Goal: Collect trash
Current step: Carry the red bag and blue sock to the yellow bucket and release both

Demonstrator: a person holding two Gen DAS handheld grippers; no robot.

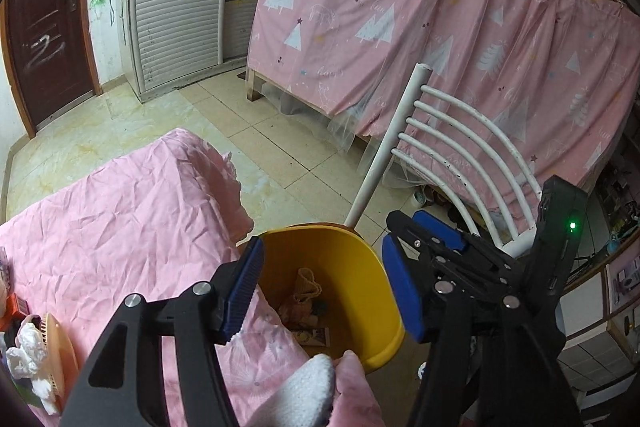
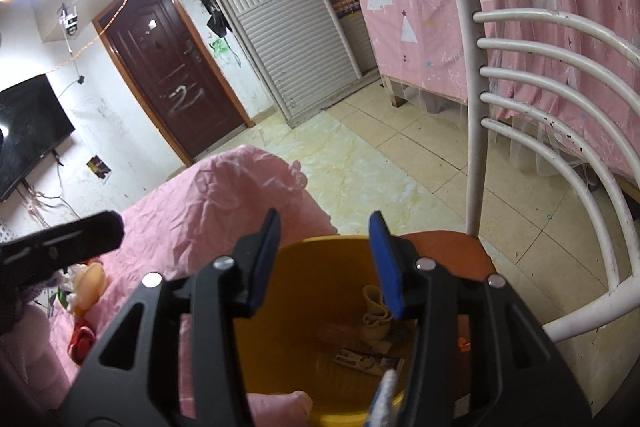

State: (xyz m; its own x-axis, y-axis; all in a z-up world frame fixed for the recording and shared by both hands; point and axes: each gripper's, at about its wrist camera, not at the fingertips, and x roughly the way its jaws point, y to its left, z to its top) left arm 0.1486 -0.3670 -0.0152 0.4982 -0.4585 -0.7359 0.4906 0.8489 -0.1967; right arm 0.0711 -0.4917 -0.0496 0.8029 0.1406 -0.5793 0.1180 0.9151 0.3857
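Observation:
A yellow bin (image 1: 360, 267) (image 2: 320, 327) stands on the chair's orange seat (image 2: 440, 251), against the edge of the pink-covered table (image 1: 120, 227). Inside lie a beige knitted piece (image 1: 306, 283) (image 2: 376, 311) and a printed wrapper (image 1: 316, 337) (image 2: 368, 361). My left gripper (image 1: 322, 293) hangs open over the bin with nothing between its blue pads. My right gripper (image 2: 326, 263) is open above the bin too, its pads bare; it shows at the right of the left wrist view (image 1: 436, 231). A white-and-blue scrap (image 2: 386, 387) sits by the right finger's base. A white knitted thing (image 1: 308, 387) and a pink one (image 1: 352, 379) fill the bottom edge.
A white chair back (image 1: 460, 147) (image 2: 540, 147) rises right behind the bin. Crumpled white tissue (image 1: 24, 351), a peach basket (image 1: 56, 343) and a red item (image 2: 82, 339) lie on the table to the left. Tiled floor, a pink-curtained bed (image 1: 440, 27) and a dark door (image 2: 172, 75) lie beyond.

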